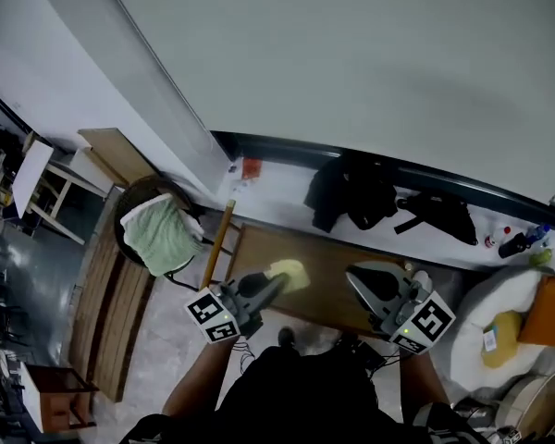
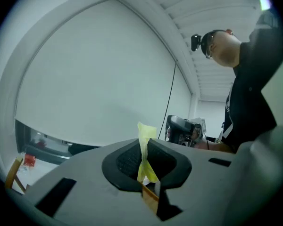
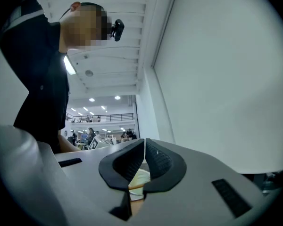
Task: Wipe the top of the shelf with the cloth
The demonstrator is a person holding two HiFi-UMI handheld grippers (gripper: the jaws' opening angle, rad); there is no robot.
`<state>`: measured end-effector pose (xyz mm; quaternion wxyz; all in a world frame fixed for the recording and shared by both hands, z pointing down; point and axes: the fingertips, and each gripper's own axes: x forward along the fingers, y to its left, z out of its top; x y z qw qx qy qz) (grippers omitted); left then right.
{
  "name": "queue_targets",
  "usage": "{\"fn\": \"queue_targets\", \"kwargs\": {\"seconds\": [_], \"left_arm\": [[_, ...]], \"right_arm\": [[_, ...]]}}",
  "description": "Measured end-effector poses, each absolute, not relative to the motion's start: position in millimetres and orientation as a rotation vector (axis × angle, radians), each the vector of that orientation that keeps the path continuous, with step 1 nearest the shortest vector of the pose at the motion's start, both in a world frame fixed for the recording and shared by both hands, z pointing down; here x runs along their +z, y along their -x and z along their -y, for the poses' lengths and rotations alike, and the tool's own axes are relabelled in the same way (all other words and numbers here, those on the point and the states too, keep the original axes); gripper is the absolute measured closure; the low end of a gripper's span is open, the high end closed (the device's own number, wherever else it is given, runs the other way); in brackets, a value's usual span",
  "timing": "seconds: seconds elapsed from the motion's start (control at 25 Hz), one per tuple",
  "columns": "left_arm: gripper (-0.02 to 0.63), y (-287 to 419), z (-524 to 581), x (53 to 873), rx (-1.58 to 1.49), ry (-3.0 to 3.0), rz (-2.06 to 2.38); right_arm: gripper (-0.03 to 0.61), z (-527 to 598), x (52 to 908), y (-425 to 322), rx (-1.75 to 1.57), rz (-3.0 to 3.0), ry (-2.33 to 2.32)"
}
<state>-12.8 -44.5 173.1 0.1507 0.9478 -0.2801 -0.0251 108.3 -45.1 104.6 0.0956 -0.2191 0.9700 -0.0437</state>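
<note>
Soft yellow cloth (image 1: 289,273); matt brown wooden shelf top (image 1: 328,280); ribbed black fingers (image 2: 129,160)

Pale yellow cloth (image 1: 291,272), brown wood-grain shelf (image 1: 328,296). Left gripper (image 1: 276,283) and right gripper (image 1: 363,280) are both grey with black ribbed pads and black-and-white square markers. The towel (image 1: 162,234) is mint green, the jacket (image 1: 351,192) black.
</note>
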Motion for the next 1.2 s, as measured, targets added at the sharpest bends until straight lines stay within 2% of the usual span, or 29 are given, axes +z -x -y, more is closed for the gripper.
{"fn": "queue_targets", "kwargs": {"seconds": [0.32, 0.72, 1.2], "left_arm": [[0.586, 48.0, -18.4, 126.6, -0.225, -2.866, 0.663], [0.586, 136.3, -154.3, 136.4, -0.236, -2.855, 0.454], [0.586, 151.6, -267.7, 132.0, -0.152, -2.881, 0.414]], "right_arm": [[0.554, -16.3, 104.2, -60.5, -0.144, -2.886, 0.804], [0.554, -162.3, 143.7, 26.9, -0.322, -2.896, 0.981], [0.554, -273.4, 121.3, 31.4, -0.251, -2.927, 0.961]]}}
